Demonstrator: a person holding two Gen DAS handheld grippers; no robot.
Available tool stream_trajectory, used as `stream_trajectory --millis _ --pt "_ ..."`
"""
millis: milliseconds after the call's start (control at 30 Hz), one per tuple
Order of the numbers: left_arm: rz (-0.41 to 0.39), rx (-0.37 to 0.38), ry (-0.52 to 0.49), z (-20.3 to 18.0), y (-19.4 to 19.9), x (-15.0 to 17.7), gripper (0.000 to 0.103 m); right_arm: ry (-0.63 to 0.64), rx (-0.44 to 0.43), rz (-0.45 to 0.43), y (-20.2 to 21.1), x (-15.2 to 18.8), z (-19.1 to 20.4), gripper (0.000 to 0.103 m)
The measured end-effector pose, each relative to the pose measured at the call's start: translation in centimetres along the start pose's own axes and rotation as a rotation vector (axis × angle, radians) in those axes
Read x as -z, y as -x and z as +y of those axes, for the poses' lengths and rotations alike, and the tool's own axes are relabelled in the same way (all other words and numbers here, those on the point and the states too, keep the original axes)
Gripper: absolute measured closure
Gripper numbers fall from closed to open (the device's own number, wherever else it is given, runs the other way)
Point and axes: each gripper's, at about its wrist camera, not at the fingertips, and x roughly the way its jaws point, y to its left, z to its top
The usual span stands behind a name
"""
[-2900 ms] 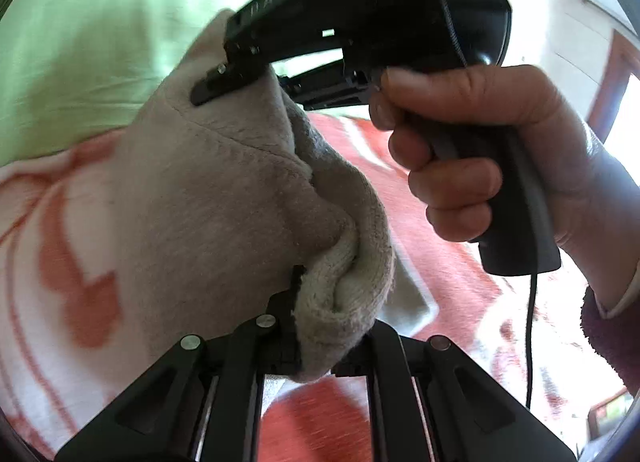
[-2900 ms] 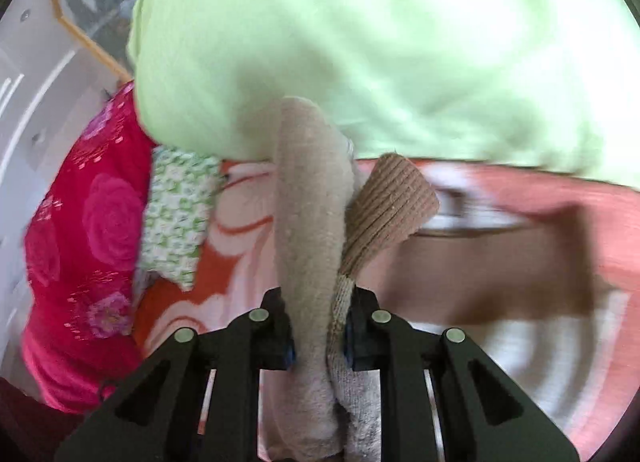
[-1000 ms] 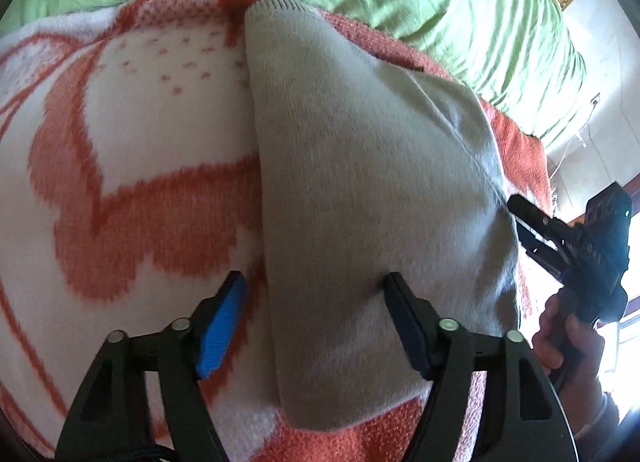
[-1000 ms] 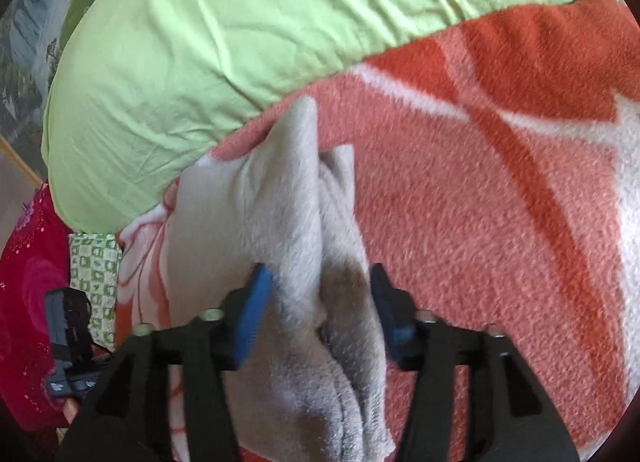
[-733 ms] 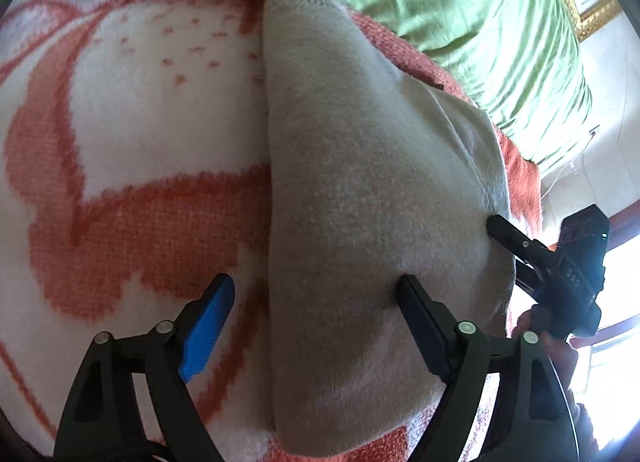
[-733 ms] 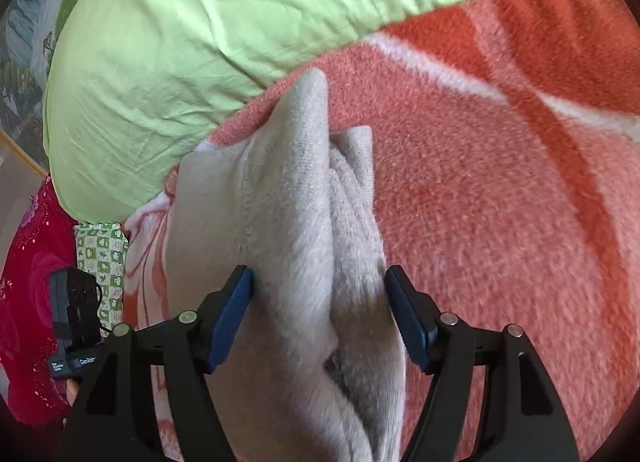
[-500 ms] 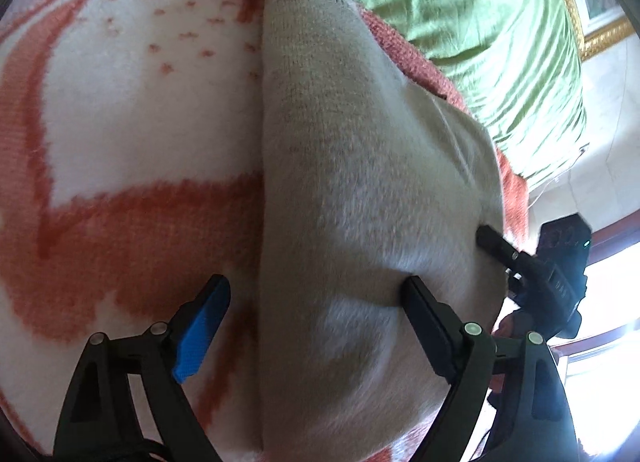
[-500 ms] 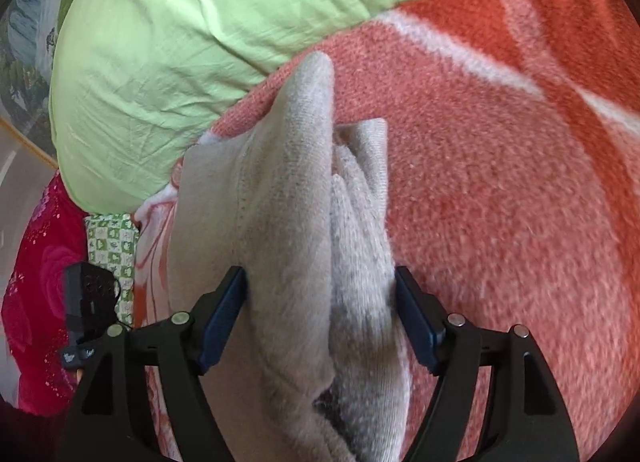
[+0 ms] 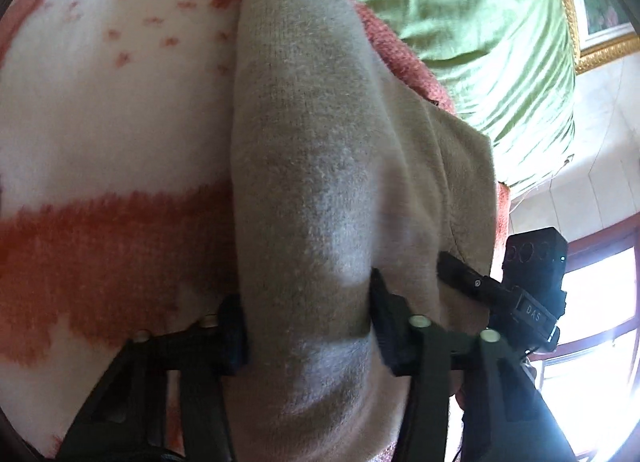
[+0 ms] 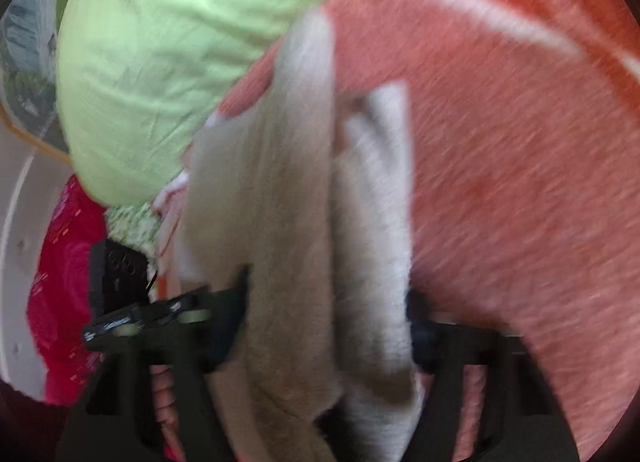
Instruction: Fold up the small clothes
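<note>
Under everything spreads the orange-and-white blanket (image 9: 100, 133), filling my left camera from nine o'clock round to the bottom, and in my right camera it runs salmon-red from twelve to five o'clock. Behind it bulges the big green pillow (image 10: 168, 45), up at eleven o'clock on the right view and at one o'clock on the left. Now the beige knit garment (image 9: 320, 181): it lies on the blanket, a long folded ridge running from twelve o'clock straight down to six in my left view, ribbed hem at the top. My left gripper (image 9: 306, 326) is closing on that ridge, a thick fold bunched between the jaws and both pads pressed into the wool. Over on the right view, blurred, my right gripper (image 10: 326, 322) is closing too, and two layers of the same garment stand pinched up between its jaws, the cloth touching both pads. At nine o'clock there, a pink flowered cloth (image 10: 60, 282) and just above it a small green-patterned cloth (image 10: 130, 227). Smallest of all, a gilt picture frame (image 9: 600, 45) at two o'clock in my left view.
</note>
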Motion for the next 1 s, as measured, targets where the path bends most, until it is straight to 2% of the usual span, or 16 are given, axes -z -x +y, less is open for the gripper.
stream_trajectory --millis 67,200,433,567,767,900,1000 --pt "-0.007 0.006 -0.006 -0.2 0.7 0.4 0.062 0.009 0.009 -0.024 0.5 0.5 1.0 0.06" --pt "-0.052 -0.023 -0.026 -0.7 3.9 1.6 0.063 -0.013 -0.086 -0.071 1.7 1.8 2.9 0.064" --pt "-0.122 -0.014 0.021 2.7 13.2 5.5 0.063 0.04 -0.19 -0.034 -0.1 5.4 8.5 0.065" --pt "-0.156 -0.065 0.048 5.7 17.8 8.2 0.063 0.068 -0.249 0.028 -4.0 7.4 12.3 0.065" --pt "-0.201 -0.112 0.137 11.5 22.8 11.8 0.063 0.076 -0.293 0.134 -9.7 8.8 15.1 0.065" --pt "-0.2 -0.113 0.176 14.4 23.9 13.0 0.063 0.091 -0.286 0.197 -12.5 9.1 16.0 0.065" --pt "-0.172 -0.12 0.209 16.5 23.5 13.9 0.062 0.069 -0.264 0.247 -13.7 9.6 14.9 0.065"
